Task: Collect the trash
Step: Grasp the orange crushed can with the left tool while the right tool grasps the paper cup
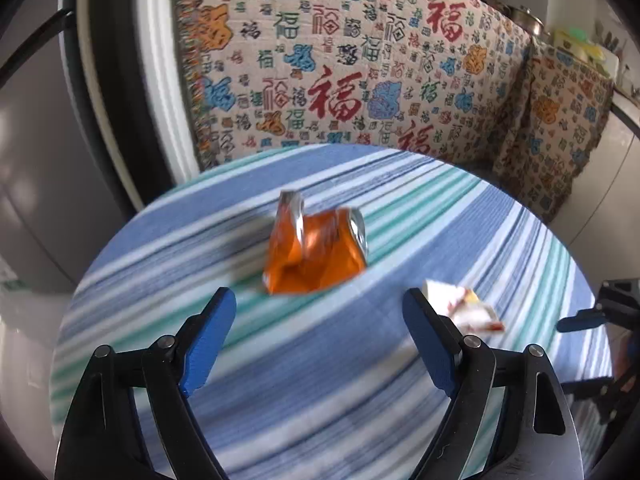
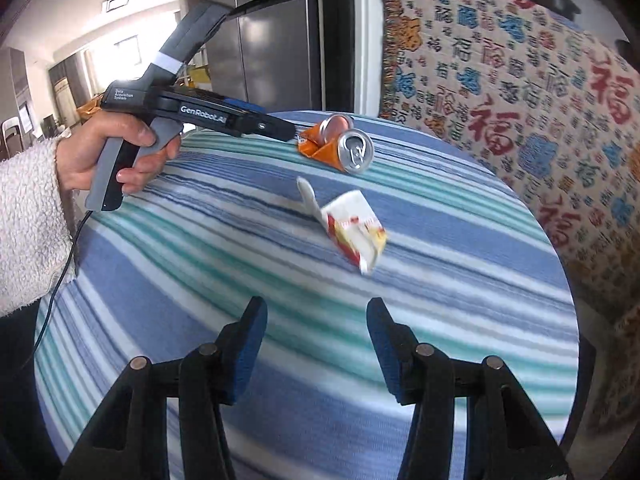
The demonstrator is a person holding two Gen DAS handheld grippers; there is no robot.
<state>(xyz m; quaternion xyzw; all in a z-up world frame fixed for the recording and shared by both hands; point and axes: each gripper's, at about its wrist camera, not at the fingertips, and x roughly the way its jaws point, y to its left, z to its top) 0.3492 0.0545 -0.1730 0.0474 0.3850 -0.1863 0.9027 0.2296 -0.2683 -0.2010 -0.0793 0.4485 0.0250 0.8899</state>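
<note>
A crushed orange can lies on the round table with the striped cloth; it also shows in the right wrist view. A crumpled white, red and yellow carton lies nearer the front; in the left wrist view it sits just right of my right finger. My left gripper is open and empty, hovering just short of the can. My right gripper is open and empty, a little short of the carton. The left gripper, held by a hand, appears in the right wrist view with its tip beside the can.
A couch covered with a patterned cloth stands behind the table and curves round its right side. A dark fridge stands at the back left. The table edge drops off at the right.
</note>
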